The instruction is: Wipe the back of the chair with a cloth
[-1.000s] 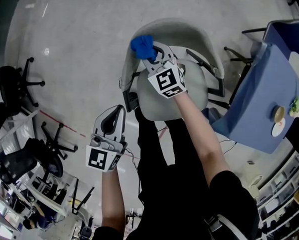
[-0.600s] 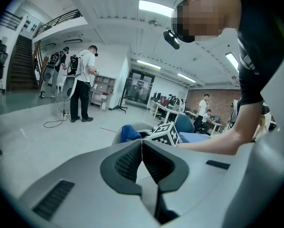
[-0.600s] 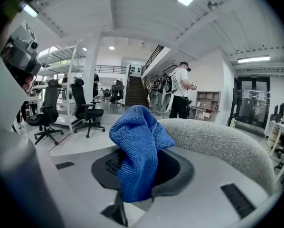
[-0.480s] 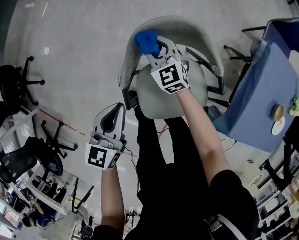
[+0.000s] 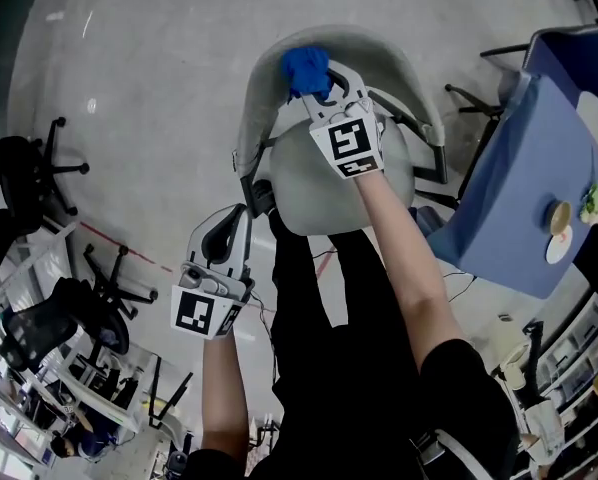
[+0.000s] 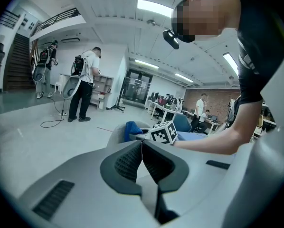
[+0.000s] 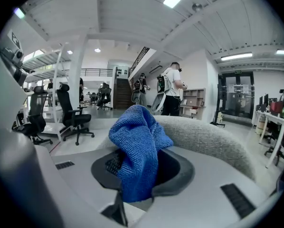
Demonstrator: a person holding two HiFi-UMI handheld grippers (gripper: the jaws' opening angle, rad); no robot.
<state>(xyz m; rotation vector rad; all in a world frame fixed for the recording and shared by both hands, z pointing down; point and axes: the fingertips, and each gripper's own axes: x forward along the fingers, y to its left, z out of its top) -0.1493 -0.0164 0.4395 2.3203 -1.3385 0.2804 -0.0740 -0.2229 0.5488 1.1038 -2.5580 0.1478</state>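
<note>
The pale glossy floor (image 5: 159, 88) carries the grey chair (image 5: 384, 58), black office chairs (image 5: 19, 168) at left and a blue-draped table (image 5: 524, 188).

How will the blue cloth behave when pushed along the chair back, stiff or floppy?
Probably floppy: the blue cloth bunches and droops from the right tongs. Likely light, since a small pinch holds it. It may drag on the textured chair back.

Head view steeply overhead; both gripper views level, sharing the chair (image 5: 384, 56)
</note>
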